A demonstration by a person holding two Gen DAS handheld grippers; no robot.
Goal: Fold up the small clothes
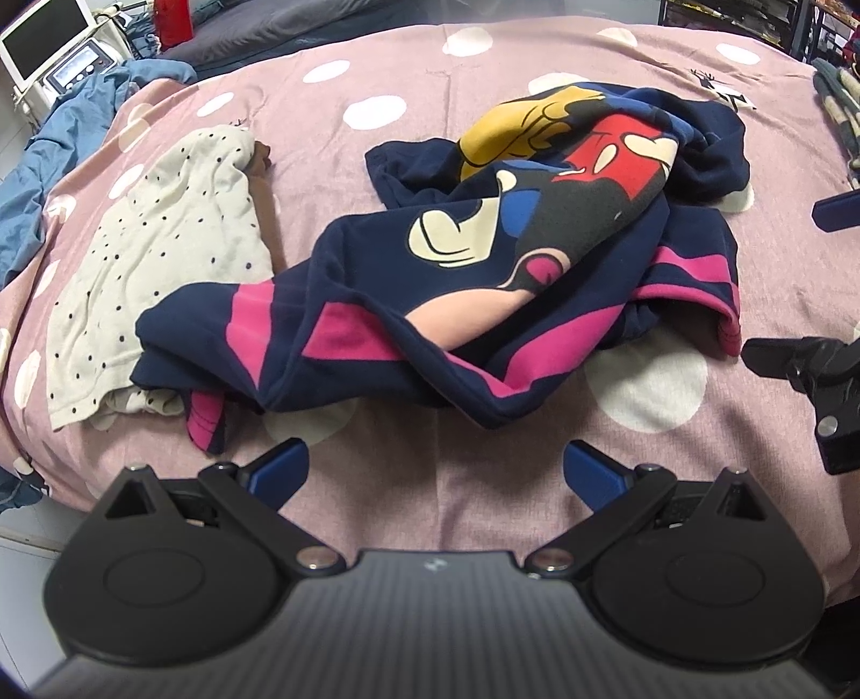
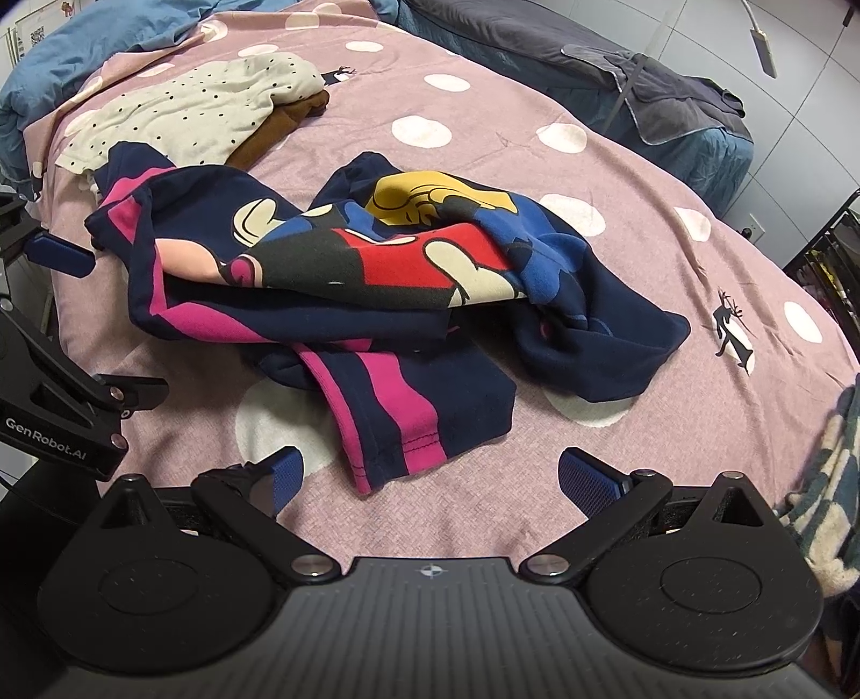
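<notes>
A crumpled navy top (image 1: pixel 430 279) with pink stripes and a cartoon print lies in a heap on the pink dotted bedspread (image 1: pixel 408 484); it also shows in the right wrist view (image 2: pixel 376 301). My left gripper (image 1: pixel 436 466) is open and empty, just short of the heap's near edge. My right gripper (image 2: pixel 430 476) is open and empty; the top's pink-striped hem lies between its blue fingertips (image 2: pixel 583 478). A folded cream garment with black dots (image 1: pixel 156 269) lies left of the heap, also seen in the right wrist view (image 2: pixel 193 107), on top of a brown item (image 2: pixel 285 126).
Blue bedding (image 1: pixel 64 140) bunches at the bed's left edge by a white device with screen (image 1: pixel 48 48). A grey blanket (image 2: pixel 618 59) lies beyond the bed. A dark and cream knit (image 2: pixel 828 484) sits at the right edge. The other gripper (image 1: pixel 806 371) shows at right.
</notes>
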